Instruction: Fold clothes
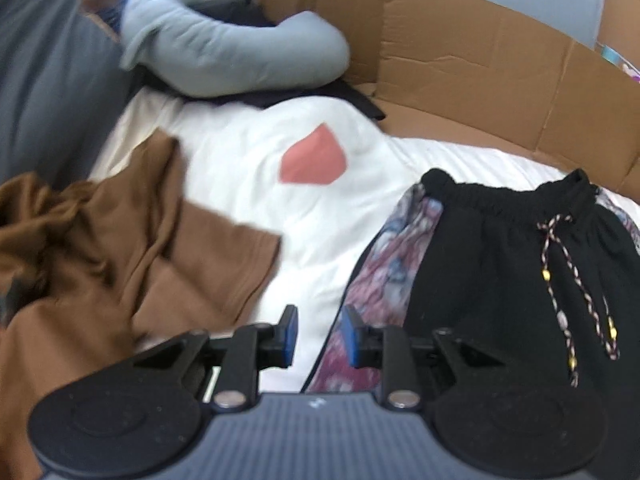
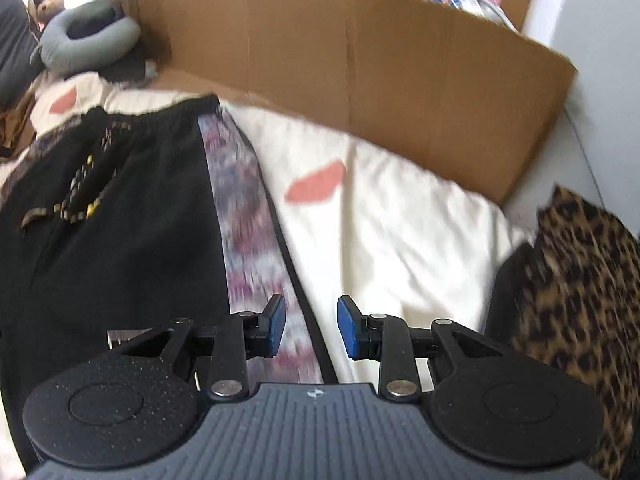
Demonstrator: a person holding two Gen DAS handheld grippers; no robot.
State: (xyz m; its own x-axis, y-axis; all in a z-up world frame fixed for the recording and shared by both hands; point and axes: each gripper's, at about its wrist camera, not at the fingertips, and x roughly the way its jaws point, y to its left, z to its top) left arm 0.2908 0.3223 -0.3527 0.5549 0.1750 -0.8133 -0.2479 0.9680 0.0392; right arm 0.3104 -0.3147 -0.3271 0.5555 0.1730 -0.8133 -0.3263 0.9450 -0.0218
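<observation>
The white bedcover (image 1: 248, 184) with its pink patches fills most of both views, and everything else is easiest placed against the black shorts (image 1: 500, 264) lying flat on it. Behind the shorts a cardboard wall (image 1: 460, 64) stands along the far edge of the bed. To the left of the shorts, well apart, a brown garment (image 1: 120, 256) lies crumpled; beyond that, farther back, a grey curved cushion (image 1: 224, 52) rests near the wall. To the right of the shorts, in the right wrist view, a leopard-print cloth (image 2: 580, 280) sits at the edge of the bed.

The shorts are spread waistband away from the camera, patterned side panels (image 2: 244, 216) showing down each outer edge, and the braided drawstring (image 1: 560, 280) trails loose over the front.

The left gripper (image 1: 320, 336) hovers above the shorts' left patterned edge, its blue pads narrowly apart with nothing between them. The right gripper (image 2: 311, 328) hovers above the shorts' right patterned edge, pads a little apart and likewise empty; both views are smeared by motion.

I judge the shorts are laid out and not yet folded, with neither side in a grip. The next move probably calls for pinching one side edge, or both, and carrying it across the black middle, keeping the drawstring tucked inside and the layers flat
</observation>
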